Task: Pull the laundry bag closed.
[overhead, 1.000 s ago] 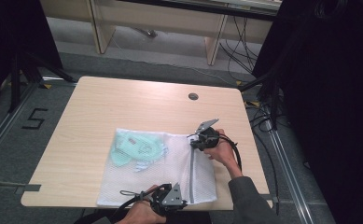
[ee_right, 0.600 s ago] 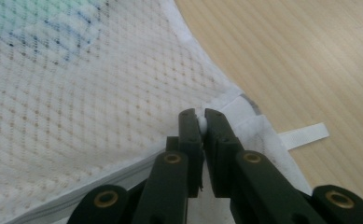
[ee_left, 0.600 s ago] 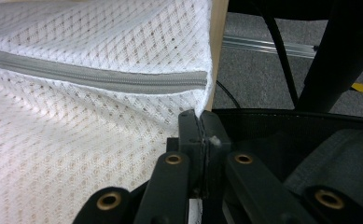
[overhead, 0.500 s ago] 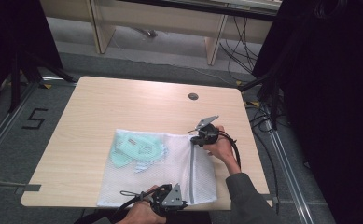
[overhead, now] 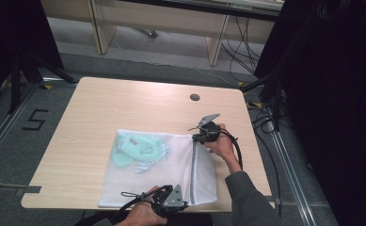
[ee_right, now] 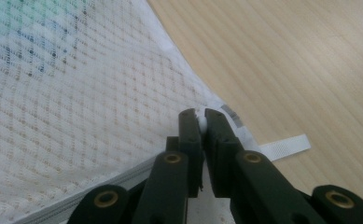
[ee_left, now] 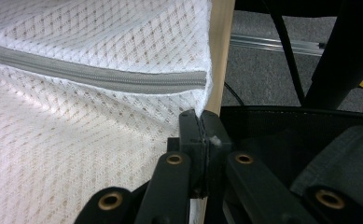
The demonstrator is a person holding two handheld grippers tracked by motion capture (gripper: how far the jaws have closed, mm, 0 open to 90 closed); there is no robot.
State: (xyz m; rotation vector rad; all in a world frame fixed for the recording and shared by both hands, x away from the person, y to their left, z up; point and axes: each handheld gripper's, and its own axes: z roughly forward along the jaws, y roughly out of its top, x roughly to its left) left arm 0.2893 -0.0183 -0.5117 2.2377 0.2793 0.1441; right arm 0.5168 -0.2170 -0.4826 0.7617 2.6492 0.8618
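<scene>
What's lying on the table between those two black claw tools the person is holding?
In the high view, the white mesh bag stretches between the left gripper and right gripper, its grey zipper running from one to the other. Each gripper pinches one end.

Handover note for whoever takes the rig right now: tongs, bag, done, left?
Left tongs: shut on the near edge of the white mesh laundry bag, at the end of its grey zipper, by the table edge.
Right tongs: shut on a small white piece at the far end of the zipper, likely the pull.
Bag lies flat; pale green garment inside, far left part.
Done: garment in, the zipper's visible stretches look closed.
Left: probably check the closure, then release.
</scene>
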